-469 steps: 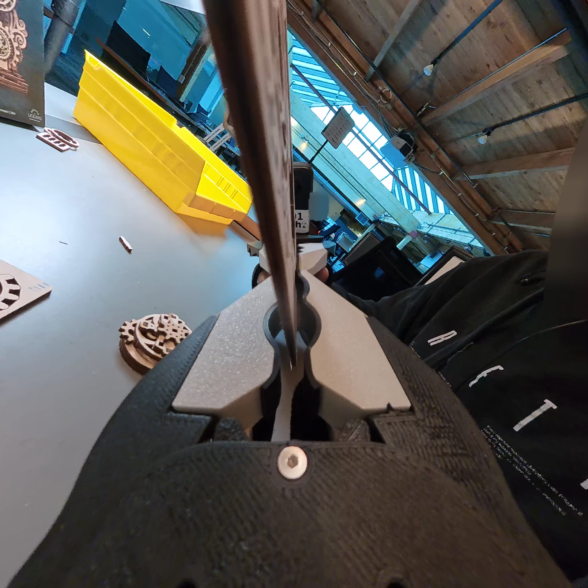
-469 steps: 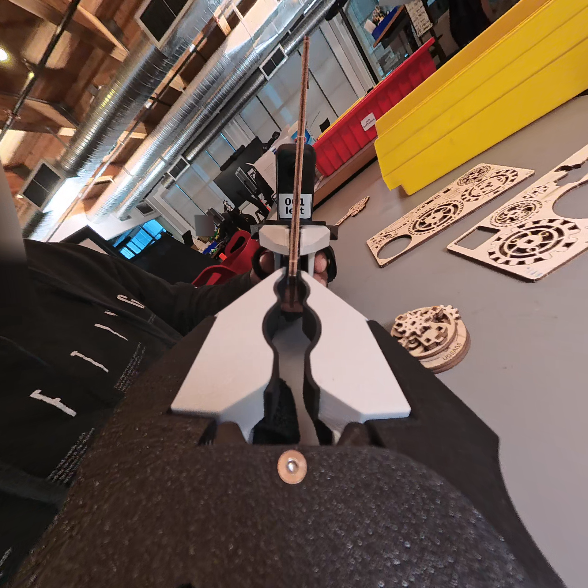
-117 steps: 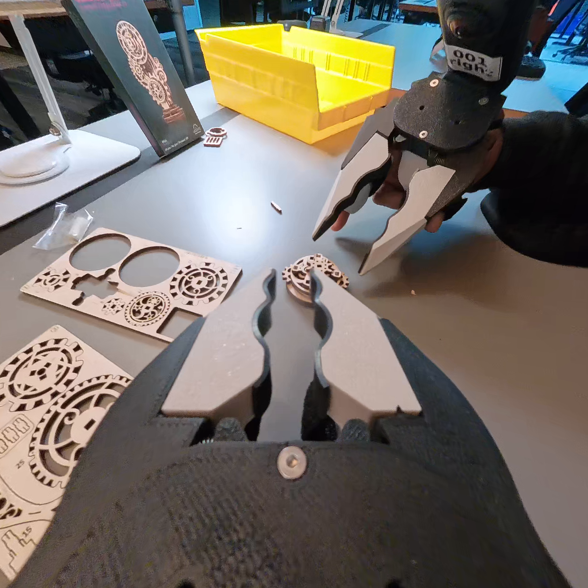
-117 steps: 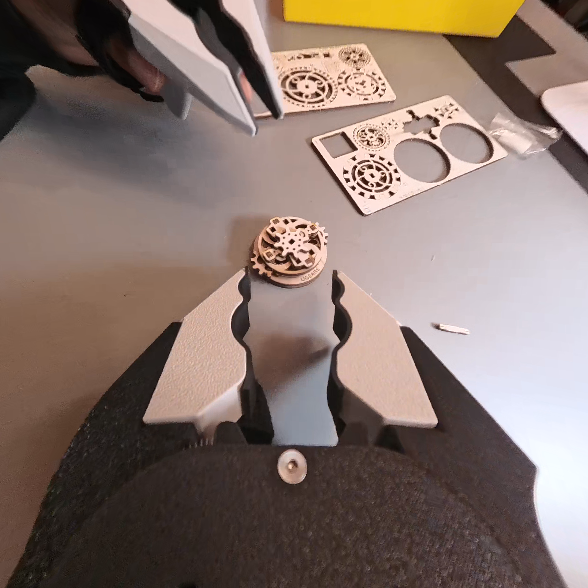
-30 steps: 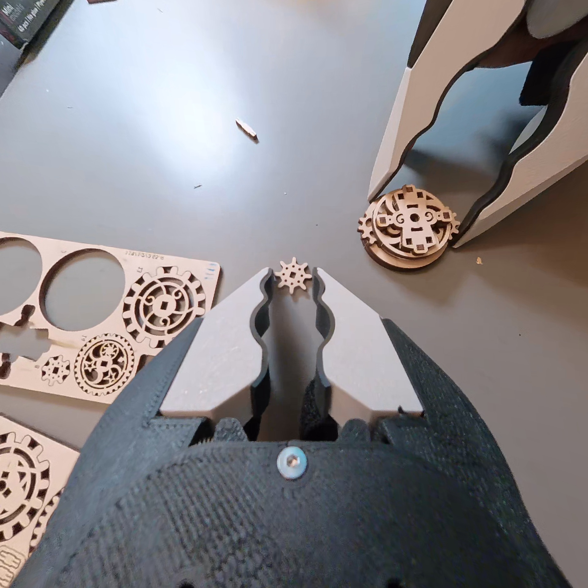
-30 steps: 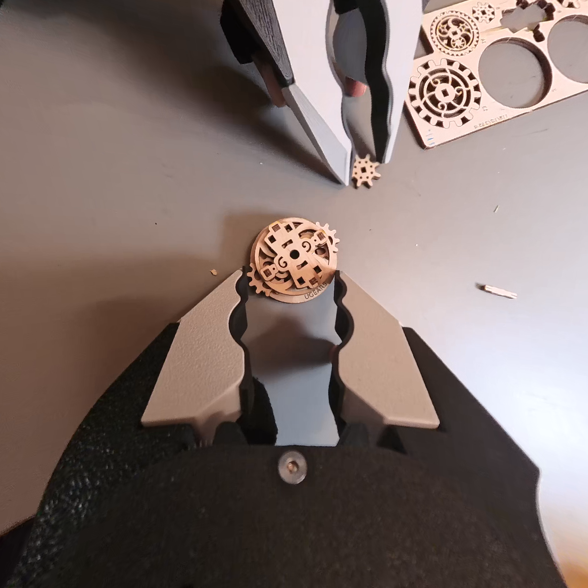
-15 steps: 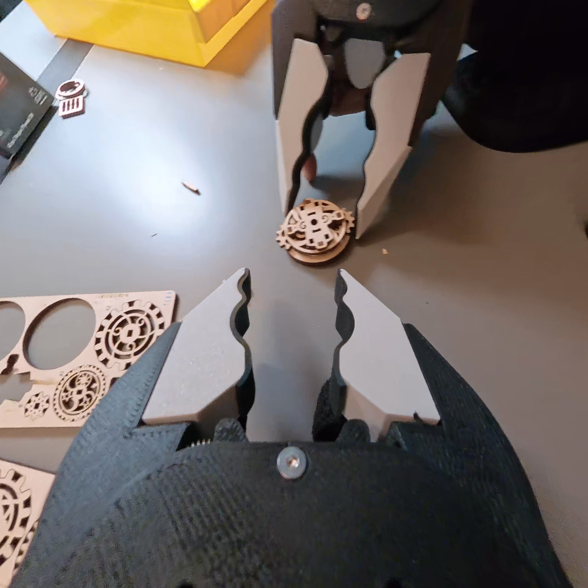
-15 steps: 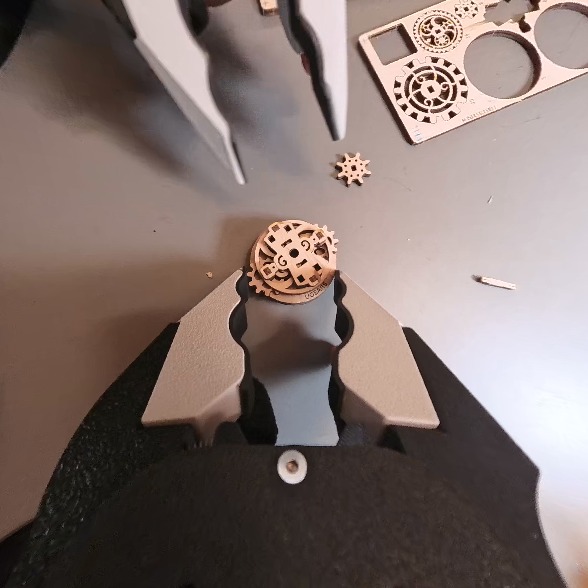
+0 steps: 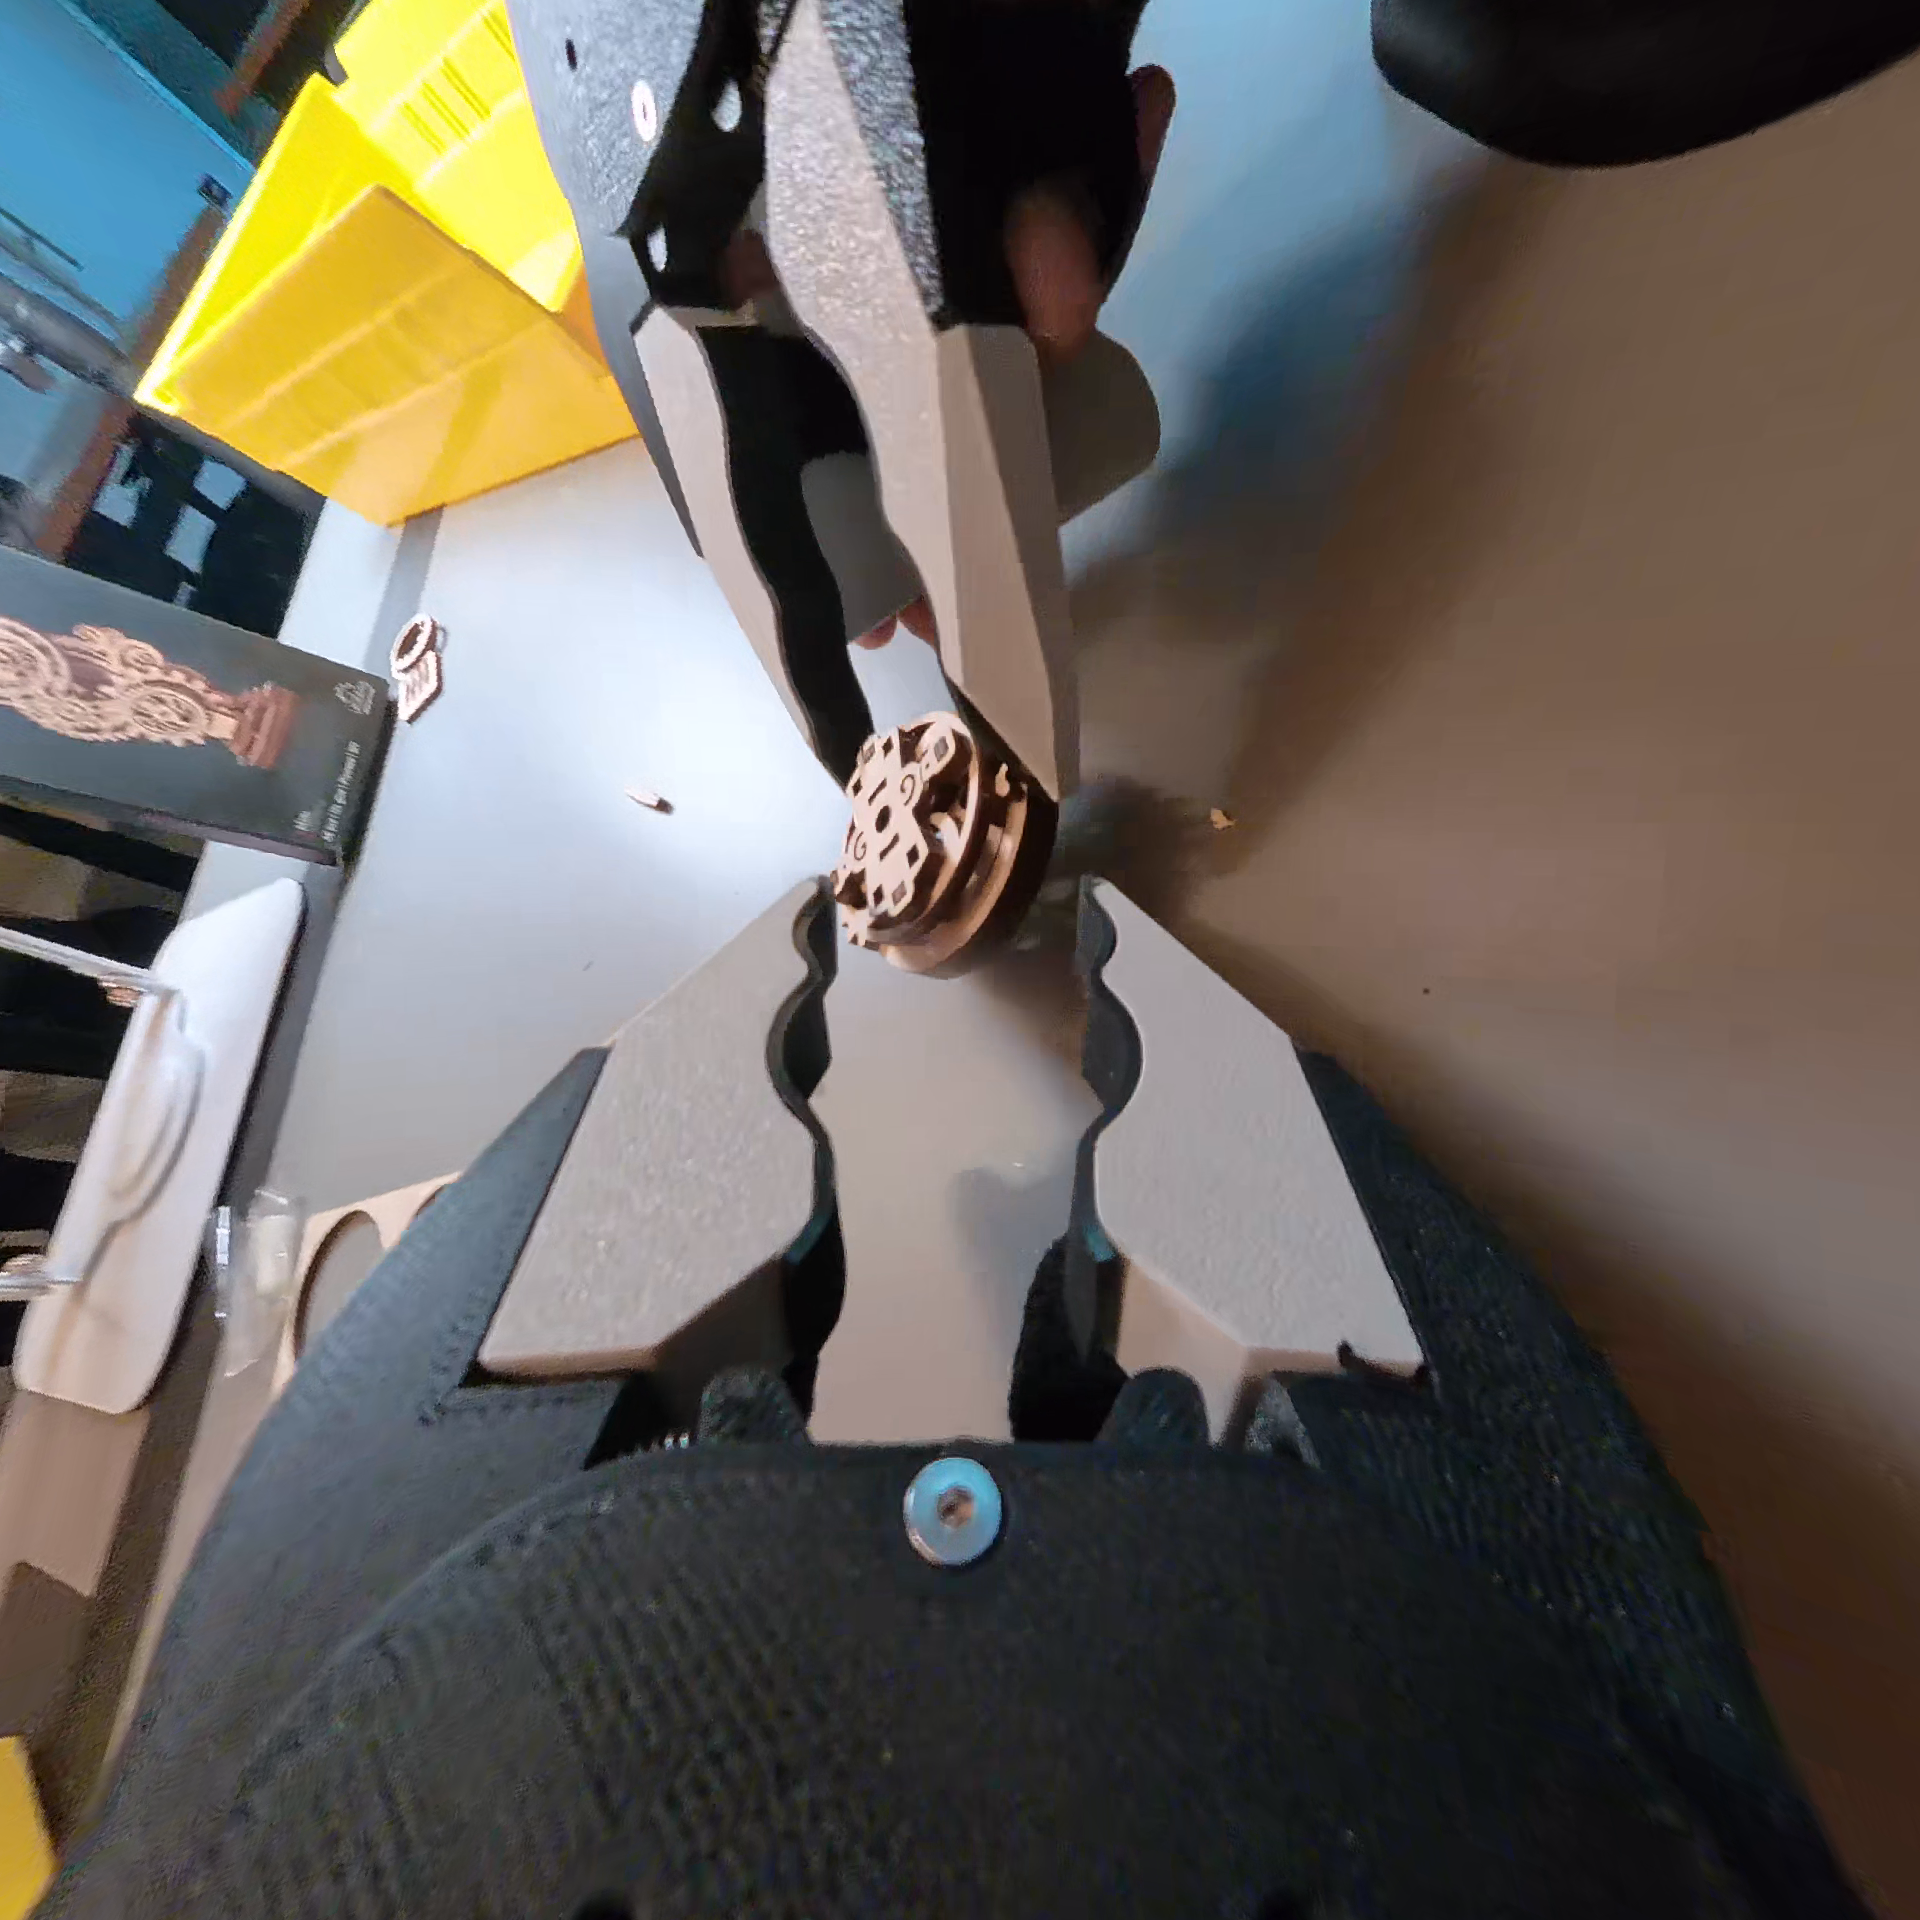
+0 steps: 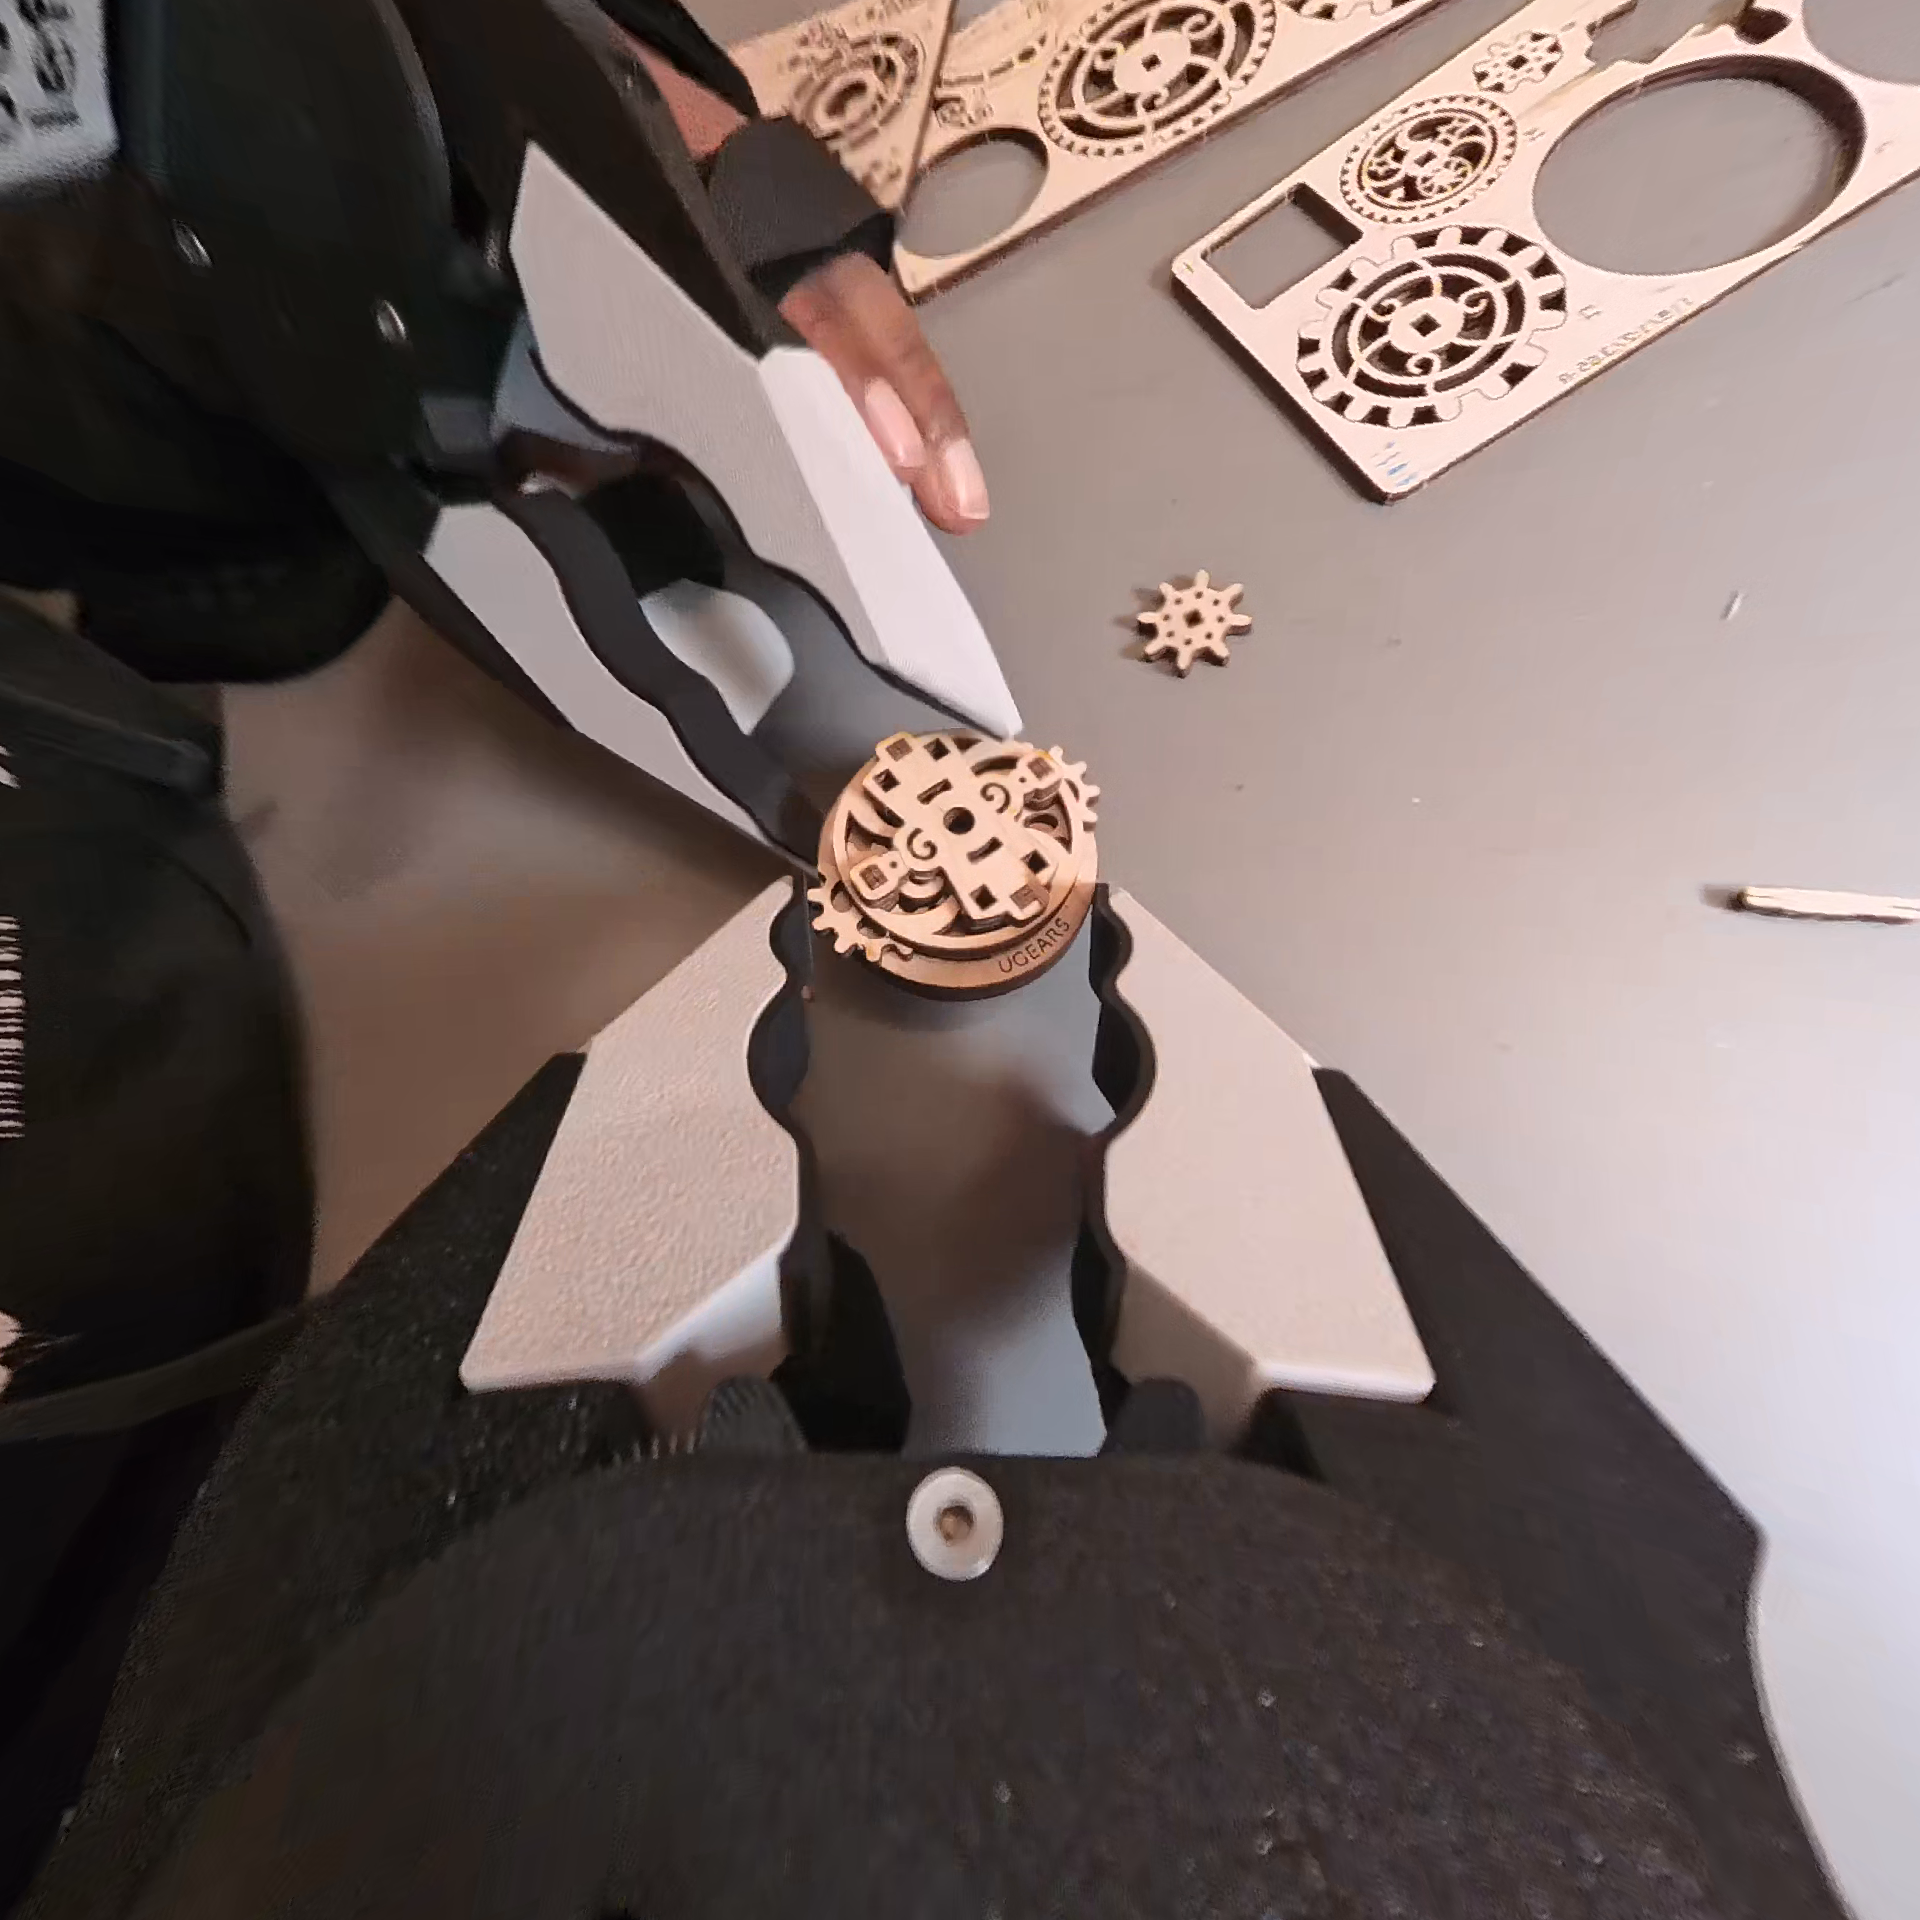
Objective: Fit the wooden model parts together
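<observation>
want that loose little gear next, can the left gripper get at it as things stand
Probably yes. The small gear lies flat and alone on the table, nothing over it. The left gripper is open beside the gear assembly, a short move away.

Bright daylight, soft shadows, blurred fisheye edges

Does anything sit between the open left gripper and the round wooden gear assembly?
Nothing visible. The left gripper has its open fingertips right at the round wooden gear assembly, which the right gripper appears to clamp from the opposite side. The small star-shaped wooden gear lies off to the side.
</observation>
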Available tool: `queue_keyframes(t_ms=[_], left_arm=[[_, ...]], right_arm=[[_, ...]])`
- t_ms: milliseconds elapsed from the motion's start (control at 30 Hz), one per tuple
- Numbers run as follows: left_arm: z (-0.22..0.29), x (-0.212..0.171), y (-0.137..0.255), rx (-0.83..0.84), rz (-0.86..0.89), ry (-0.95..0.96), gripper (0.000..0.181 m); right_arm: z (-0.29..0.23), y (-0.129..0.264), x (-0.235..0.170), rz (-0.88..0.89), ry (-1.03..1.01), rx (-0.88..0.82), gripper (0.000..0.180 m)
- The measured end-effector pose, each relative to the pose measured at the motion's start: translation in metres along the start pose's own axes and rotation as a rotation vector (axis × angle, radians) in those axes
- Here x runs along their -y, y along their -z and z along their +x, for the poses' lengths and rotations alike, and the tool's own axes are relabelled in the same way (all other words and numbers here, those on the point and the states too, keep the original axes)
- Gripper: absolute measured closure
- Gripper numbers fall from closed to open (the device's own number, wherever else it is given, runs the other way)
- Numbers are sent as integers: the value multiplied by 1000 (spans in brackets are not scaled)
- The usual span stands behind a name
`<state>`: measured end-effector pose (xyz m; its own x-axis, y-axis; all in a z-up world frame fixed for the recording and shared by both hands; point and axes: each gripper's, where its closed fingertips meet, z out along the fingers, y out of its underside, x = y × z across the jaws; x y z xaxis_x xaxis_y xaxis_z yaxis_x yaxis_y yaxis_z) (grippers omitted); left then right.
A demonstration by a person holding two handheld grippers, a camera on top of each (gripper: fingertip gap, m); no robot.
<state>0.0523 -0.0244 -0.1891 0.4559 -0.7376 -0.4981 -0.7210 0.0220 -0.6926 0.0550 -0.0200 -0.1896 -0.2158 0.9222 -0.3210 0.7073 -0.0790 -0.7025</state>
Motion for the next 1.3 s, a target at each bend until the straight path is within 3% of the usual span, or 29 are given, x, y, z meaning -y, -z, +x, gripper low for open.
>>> queue_keyframes(t_ms=[133,433,567,767,967,1167,1300], left_arm=[[-2,4,2,46,6,-80,149],[-16,11,12,100,72,-39,151],[-21,11,19,48,154,143,161],[-30,9,19,-21,215,428,163],[-40,24,27,-89,371,692,163],[-40,34,39,-371,535,1066,156],[-41,34,41,-436,555,1160,156]], right_arm=[[-6,0,4,24,-21,42,127],[-7,12,23,154,75,34,128],[-13,22,30,230,256,34,116],[-5,-2,17,154,378,-63,122],[-16,-6,28,225,272,53,150],[-30,7,31,285,105,276,159],[-31,11,34,302,39,338,159]])
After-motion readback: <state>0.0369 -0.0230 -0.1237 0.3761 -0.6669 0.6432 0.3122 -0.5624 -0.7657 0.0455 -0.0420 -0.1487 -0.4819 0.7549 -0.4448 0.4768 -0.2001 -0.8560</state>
